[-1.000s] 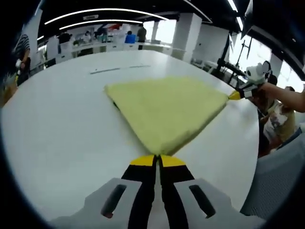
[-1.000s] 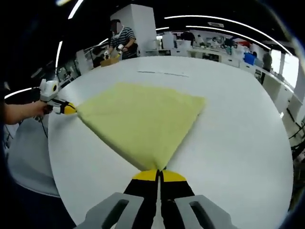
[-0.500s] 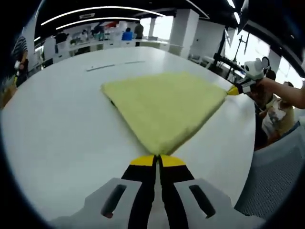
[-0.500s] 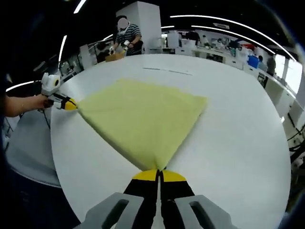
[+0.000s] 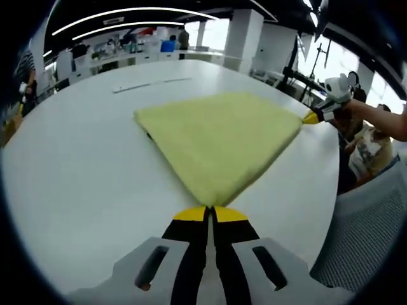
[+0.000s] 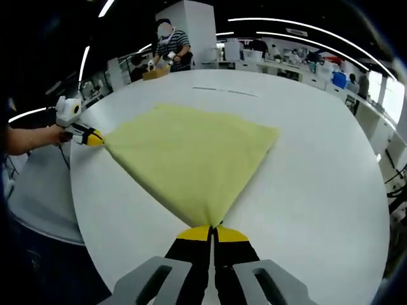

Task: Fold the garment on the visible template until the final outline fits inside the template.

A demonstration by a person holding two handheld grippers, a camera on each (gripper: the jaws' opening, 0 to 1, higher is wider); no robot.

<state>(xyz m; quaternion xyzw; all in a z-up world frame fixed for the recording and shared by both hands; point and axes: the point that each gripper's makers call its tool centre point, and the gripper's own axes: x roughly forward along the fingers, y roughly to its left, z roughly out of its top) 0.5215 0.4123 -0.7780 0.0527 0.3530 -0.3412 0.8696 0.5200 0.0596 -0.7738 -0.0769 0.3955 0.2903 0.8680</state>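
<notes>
Garment stretched taut between both tongs; little change over the last second.

Left tongs (image 5: 210, 213) and right tongs (image 6: 212, 231) were each clamped on a near corner of the yellow garment (image 5: 219, 136), which lay on the white worktop (image 5: 76, 165); its far edge had barely shifted, so folding remained incomplete.

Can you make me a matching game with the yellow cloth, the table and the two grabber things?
Things:
1. yellow cloth
2. table
3. left gripper
4. right gripper

Descriptions:
A. white and round-edged, under everything
B. shut on one near corner of the cloth, with the other gripper showing at the right of its view
C. spread out flat, pinched at two corners
D. shut on a cloth corner, with the other gripper showing at the left of its view

Pairs: 1-C, 2-A, 3-B, 4-D
</notes>
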